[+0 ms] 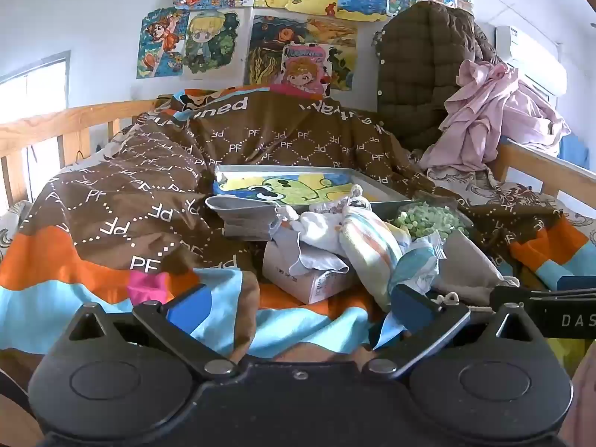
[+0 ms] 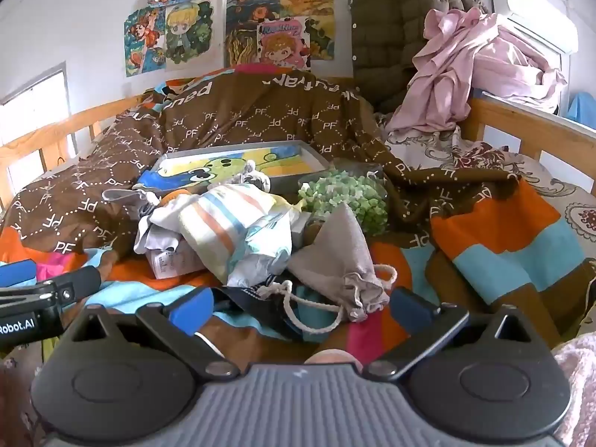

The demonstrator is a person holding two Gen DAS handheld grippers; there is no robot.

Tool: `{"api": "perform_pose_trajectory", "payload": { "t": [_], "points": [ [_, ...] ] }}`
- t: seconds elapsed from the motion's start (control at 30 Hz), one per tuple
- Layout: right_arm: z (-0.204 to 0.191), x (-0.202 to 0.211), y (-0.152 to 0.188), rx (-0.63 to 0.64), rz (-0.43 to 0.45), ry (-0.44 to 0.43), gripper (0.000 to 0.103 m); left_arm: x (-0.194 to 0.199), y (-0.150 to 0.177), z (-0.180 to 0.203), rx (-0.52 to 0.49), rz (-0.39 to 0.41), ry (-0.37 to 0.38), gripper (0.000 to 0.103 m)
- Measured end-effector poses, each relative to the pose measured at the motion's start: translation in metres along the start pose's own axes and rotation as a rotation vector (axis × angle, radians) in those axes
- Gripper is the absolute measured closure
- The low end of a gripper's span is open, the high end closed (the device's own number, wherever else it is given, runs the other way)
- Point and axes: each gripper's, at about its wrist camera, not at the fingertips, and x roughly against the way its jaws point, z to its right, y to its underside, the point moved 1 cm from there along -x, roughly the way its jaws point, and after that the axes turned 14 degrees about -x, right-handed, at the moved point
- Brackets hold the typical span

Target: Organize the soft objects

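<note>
Fingers (image 2: pixel 189 307) of both grippers spread, empty — one drawstring pouch (image 2: pixel 335 257), one striped cloth (image 2: pixel 223 223), perhaps one box (image 1: pixel 298 275).

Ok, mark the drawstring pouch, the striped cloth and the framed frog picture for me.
drawstring pouch (image 2: pixel 337 249), right wrist view, middle of its grey body
striped cloth (image 2: pixel 219 219), right wrist view, banded upper side
framed frog picture (image 1: pixel 298 190), left wrist view, the frog's green face

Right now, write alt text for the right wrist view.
The right tongs hang open over a grey drawstring pouch at the front of a heap of soft things: a striped cloth and a bag of green pieces, on a brown patterned quilt. Cartoon drawings cover the wall behind.
</note>
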Motion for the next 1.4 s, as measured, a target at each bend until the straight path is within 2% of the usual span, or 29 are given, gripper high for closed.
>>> {"api": "perform_pose_trajectory", "payload": {
  "t": [1.4],
  "points": [
    [0.0002, -0.0005, 0.0011, -0.006, -0.01, -0.005, 0.0, 0.0022, -0.0001, 0.0032, 0.007, 0.006, 0.002, 0.001]
  ]
}}
